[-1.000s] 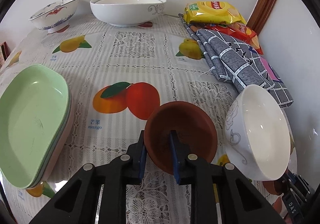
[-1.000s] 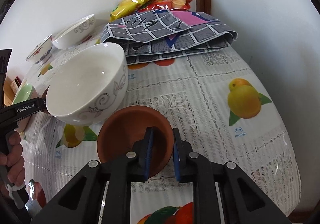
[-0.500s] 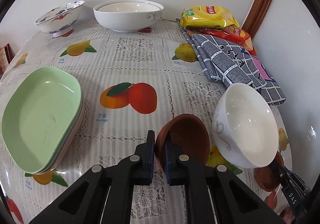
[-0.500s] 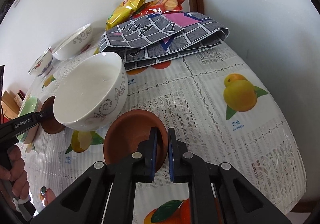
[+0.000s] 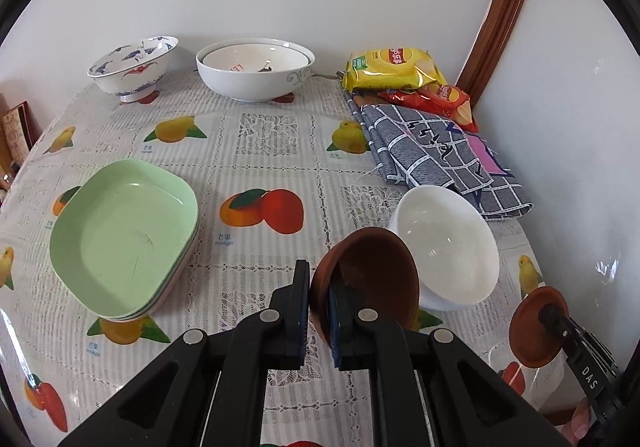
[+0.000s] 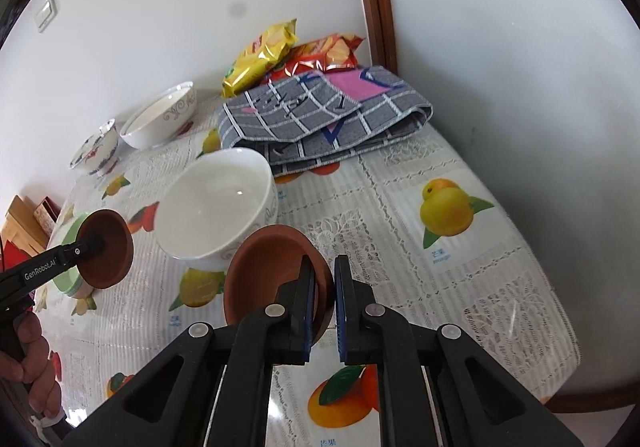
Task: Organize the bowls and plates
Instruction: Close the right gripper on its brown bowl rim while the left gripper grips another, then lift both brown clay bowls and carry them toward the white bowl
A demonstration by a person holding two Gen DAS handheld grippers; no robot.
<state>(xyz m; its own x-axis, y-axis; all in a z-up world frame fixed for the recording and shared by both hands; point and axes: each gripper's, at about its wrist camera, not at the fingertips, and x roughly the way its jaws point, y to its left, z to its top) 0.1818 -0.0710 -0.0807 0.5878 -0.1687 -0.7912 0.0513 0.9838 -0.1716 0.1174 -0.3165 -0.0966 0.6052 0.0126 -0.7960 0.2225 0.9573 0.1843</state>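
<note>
Two small brown bowls are held up off the table, tilted on edge. My left gripper (image 5: 319,289) is shut on the rim of one brown bowl (image 5: 372,279). The right gripper (image 6: 323,281) is shut on the rim of the other brown bowl (image 6: 264,271). Between them a white bowl (image 5: 448,247) with a grey scroll pattern rests on the tablecloth. The left wrist view also shows the right gripper (image 5: 550,313) with its brown bowl (image 5: 534,329) at the lower right. In the right wrist view, the left gripper's bowl (image 6: 112,251) hangs at the left.
A stack of green plates (image 5: 124,235) lies at the left. A blue-patterned bowl (image 5: 132,65) and nested large white bowls (image 5: 256,67) stand at the back by the wall. Snack bags (image 5: 392,67) and a folded grey cloth (image 5: 432,151) fill the back right corner. A hand (image 6: 28,363) grips the left handle.
Both grippers closed on the rims of the brown bowls and raised them off the table. The bowls now hang tilted, and both views look from higher up.
</note>
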